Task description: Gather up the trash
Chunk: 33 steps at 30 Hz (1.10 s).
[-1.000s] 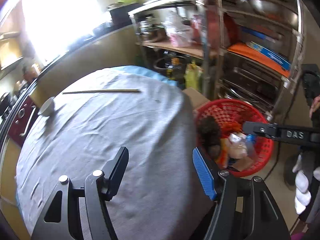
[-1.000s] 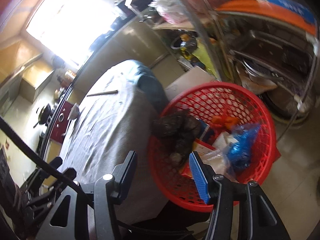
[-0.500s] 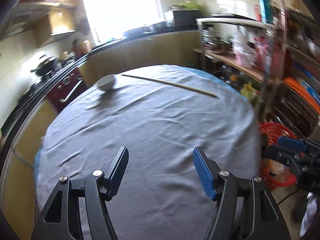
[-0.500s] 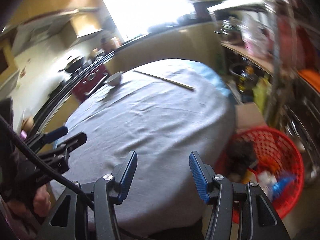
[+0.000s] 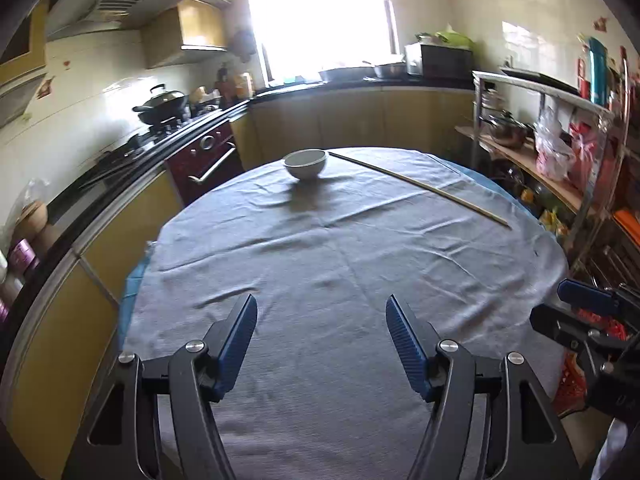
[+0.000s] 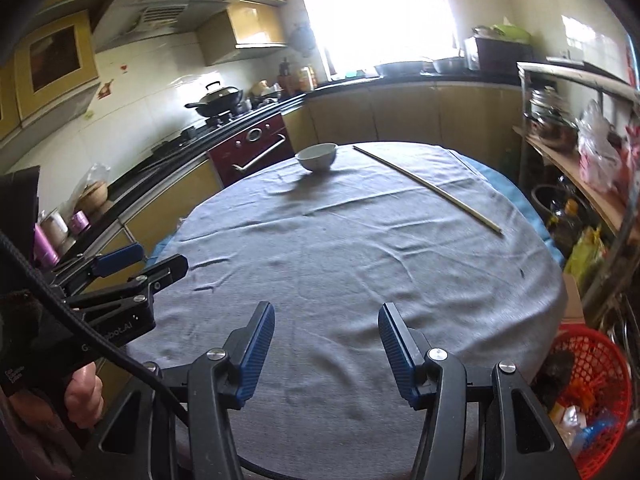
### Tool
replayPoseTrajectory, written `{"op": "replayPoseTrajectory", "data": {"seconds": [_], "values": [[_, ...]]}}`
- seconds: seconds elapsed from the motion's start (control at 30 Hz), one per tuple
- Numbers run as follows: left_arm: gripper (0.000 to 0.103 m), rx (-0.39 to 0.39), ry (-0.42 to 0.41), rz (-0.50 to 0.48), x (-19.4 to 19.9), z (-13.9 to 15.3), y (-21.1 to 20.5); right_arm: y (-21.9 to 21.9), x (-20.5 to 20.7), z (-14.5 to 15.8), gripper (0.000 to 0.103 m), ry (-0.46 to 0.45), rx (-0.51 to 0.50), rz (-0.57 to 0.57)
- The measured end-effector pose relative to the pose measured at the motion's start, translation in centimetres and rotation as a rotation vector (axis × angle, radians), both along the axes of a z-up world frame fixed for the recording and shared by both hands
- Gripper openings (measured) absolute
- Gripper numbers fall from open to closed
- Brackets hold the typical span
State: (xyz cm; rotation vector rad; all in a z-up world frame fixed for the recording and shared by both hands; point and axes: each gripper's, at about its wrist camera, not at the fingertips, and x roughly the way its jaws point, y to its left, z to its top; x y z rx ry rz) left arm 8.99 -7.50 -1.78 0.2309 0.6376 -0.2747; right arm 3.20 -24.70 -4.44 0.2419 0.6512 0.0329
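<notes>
The only thing left on the desk that reads as trash is the thin stick (image 5: 420, 187), a single long pale sliver lying flat on the cloth toward the far right edge, running from just beside the bowl (image 5: 305, 163) out toward the right rim. I would judge it light, stiff and easily snapped, and awkward to lift because it lies flush with the soft cloth; taking it near its middle, across its width, looks the safest hold, or at the end nearest the right edge where it could be tipped up. The one bowl, pale and upright near the far edge, looks like crockery and not trash: hard, smooth and breakable. The grey tablecloth (image 6: 360, 280) is wrinkled and otherwise bare. Down on the floor past the right edge stands one red basket (image 6: 592, 344) with wrappers and scraps already in it; I cannot count them. Both pairs of tongs hover over the near edge, well apart from the stick: the left tongs (image 5: 321, 344) stand partly spread with nothing between them, and the right tongs (image 6: 326, 354) likewise, a little narrower, empty.
</notes>
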Motion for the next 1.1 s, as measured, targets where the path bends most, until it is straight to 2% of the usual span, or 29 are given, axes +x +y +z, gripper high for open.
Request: {"op": "replayPoseTrajectory", "data": {"seconds": [0.33, 1.1], "values": [[0.068, -0.022, -0.021, 0.043, -0.5, 1.2, 3.0, 3.7, 0.4, 1.0, 0.058, -0.025, -0.072, 0.046], [0.068, -0.019, -0.042, 0.090, -0.2, 2.6, 5.6, 5.7, 2.4, 2.6, 0.058, -0.054, -0.076, 0.071]]}}
